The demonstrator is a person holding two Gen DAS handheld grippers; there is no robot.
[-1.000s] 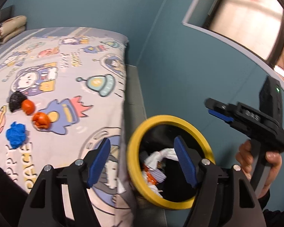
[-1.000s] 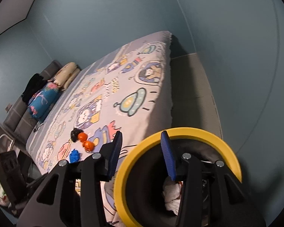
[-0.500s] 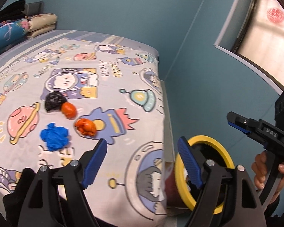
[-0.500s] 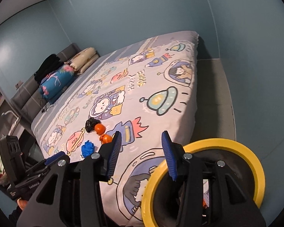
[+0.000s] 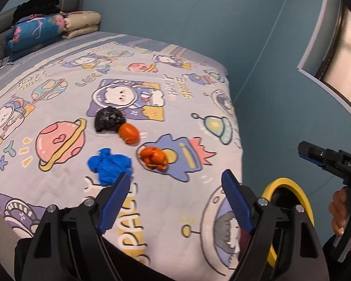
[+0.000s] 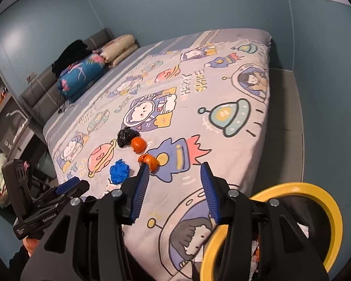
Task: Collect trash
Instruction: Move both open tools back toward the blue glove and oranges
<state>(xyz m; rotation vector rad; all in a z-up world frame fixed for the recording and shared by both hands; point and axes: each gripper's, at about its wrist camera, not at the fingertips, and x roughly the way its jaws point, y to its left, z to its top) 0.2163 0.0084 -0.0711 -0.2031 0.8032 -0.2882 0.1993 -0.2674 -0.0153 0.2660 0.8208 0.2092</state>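
Several pieces of trash lie together on the bed: a black crumpled bag (image 5: 108,119) (image 6: 125,136), an orange peel (image 5: 128,132) (image 6: 138,144), a second orange peel (image 5: 154,157) (image 6: 150,160) and a blue crumpled glove (image 5: 110,165) (image 6: 119,171). My left gripper (image 5: 176,202) is open and empty, near the bed's front edge, just short of the blue glove. My right gripper (image 6: 174,190) is open and empty, over the bed edge, close to the second peel. A yellow-rimmed black bin (image 5: 303,201) (image 6: 325,196) stands on the floor to the right with white and orange trash inside.
The bed (image 5: 58,75) (image 6: 222,53) has a cartoon space-print sheet. Folded bedding (image 5: 49,25) (image 6: 98,61) is stacked at the headboard. Blue walls stand behind and to the right, a window (image 5: 344,44) at right. Grey floor (image 6: 285,117) runs beside the bed.
Both grippers have swung away from the bin toward the bed. The trash pile now sits nearer and more central in both views. Both stay open.
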